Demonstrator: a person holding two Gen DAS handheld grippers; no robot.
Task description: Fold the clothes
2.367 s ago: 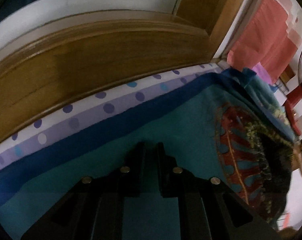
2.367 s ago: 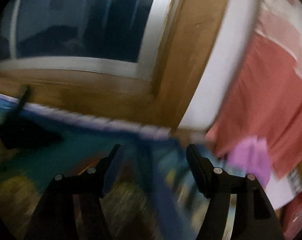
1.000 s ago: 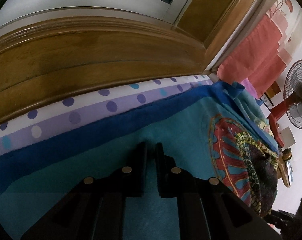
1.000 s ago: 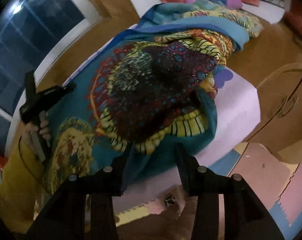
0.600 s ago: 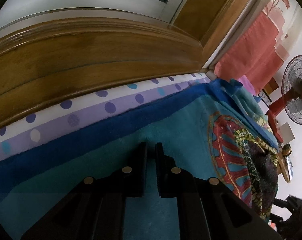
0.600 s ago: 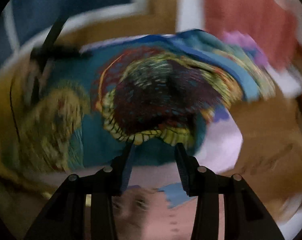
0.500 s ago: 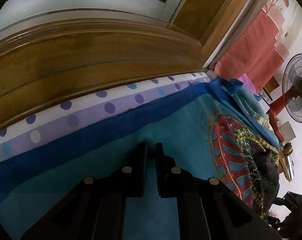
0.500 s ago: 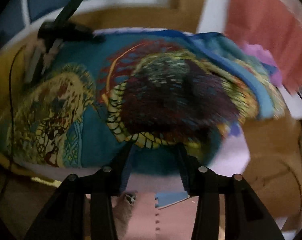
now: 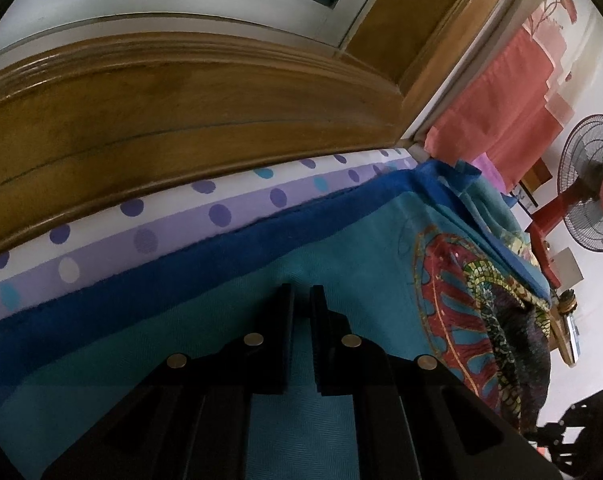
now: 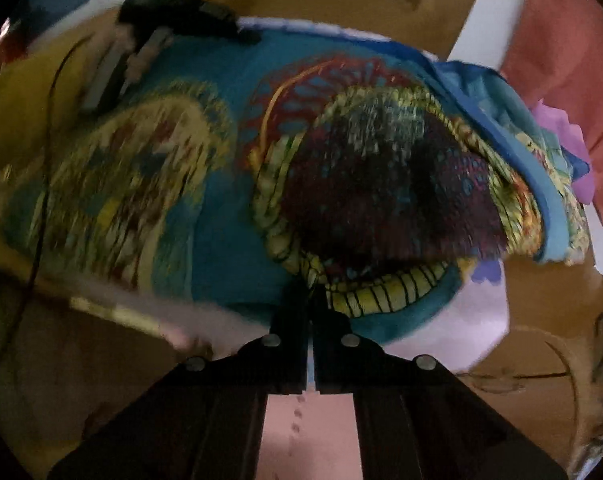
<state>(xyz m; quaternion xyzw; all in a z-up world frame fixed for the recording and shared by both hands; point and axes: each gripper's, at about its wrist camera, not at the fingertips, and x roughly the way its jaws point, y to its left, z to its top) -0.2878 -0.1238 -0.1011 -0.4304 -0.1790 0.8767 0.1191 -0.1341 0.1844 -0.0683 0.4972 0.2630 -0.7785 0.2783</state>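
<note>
On bed | left tongs point(image 9: 300, 294) nip teal cloth point(image 9: 353, 276) | right tongs point(image 10: 310, 294) clamp its hem, angled down

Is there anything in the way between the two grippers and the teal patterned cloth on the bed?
Nothing visible. The left gripper is already clamped on the teal patterned cloth near its blue border, and the right gripper is shut on its near edge.

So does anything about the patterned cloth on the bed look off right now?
Yes: the teal patterned cloth is not flat. Its far right end is bunched in a heap of layers near the bed corner, and its near edge droops over the bed edge where the right gripper is shut on it.
</note>
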